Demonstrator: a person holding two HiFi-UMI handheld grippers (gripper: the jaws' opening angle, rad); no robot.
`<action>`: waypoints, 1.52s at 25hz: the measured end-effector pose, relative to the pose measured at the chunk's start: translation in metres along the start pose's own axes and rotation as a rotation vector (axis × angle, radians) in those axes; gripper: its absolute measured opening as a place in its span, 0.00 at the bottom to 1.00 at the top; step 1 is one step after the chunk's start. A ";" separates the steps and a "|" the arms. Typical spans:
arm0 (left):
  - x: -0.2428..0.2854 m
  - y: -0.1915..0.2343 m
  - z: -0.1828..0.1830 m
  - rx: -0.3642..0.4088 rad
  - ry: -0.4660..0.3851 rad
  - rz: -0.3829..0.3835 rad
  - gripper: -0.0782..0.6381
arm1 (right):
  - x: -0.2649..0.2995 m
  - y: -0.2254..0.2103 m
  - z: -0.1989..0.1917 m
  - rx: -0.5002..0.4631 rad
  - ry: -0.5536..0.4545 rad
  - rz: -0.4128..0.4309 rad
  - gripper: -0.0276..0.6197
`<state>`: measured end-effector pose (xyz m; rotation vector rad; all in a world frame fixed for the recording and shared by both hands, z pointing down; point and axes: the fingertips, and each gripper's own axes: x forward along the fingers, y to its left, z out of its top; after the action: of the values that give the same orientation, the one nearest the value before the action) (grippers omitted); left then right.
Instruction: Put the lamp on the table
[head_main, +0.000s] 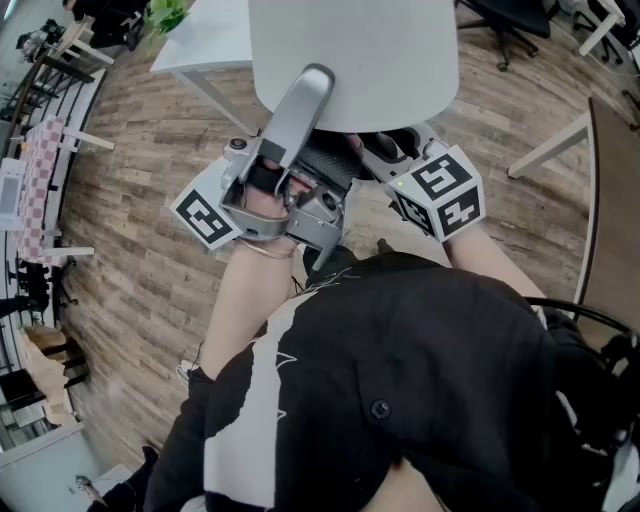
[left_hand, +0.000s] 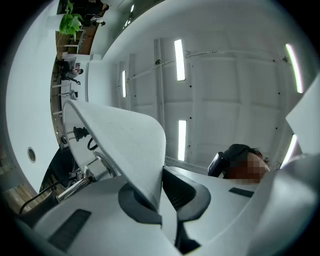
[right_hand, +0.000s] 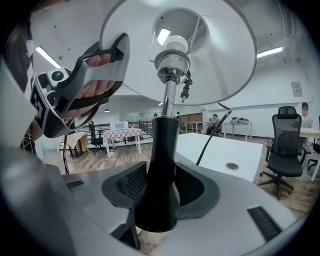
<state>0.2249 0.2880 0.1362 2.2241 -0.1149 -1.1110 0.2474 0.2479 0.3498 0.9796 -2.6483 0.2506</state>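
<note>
Clamping the thin rim of the shade, the left gripper is pinching it with both jaws nearly together, one pad on each face of the rim. The right gripper is closing on the black neck of the lamp, with one ribbed pad pressing each side of it. The jaws are standing wide because the neck is thick.

The lamp is hanging upright in the air between the two grippers, close in front of the person. Above the neck, a metal rod is rising to the socket and the bulb inside the shade. A dark cord is trailing down from under the shade, behind the neck.

A hand is wrapping the handle of the left gripper, as the right gripper view shows. The white table is lying beyond the lamp, and the lamp is not resting on it. The lamp's foot is hidden below the jaws, so whether it is hanging over the table edge or over the wooden floor cannot be told. An office chair is standing farther back on the right.
</note>
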 end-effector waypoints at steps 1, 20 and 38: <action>-0.002 -0.002 0.001 0.001 -0.007 0.002 0.13 | 0.000 0.003 -0.001 0.000 0.001 0.001 0.34; -0.049 0.037 0.094 0.024 -0.079 0.042 0.13 | 0.093 0.025 0.015 0.022 0.033 0.061 0.37; -0.118 0.083 0.293 0.033 -0.056 0.064 0.13 | 0.291 0.067 0.096 0.071 -0.013 0.065 0.35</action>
<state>-0.0523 0.1155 0.1377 2.2023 -0.2285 -1.1446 -0.0278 0.0967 0.3558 0.9208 -2.7031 0.3563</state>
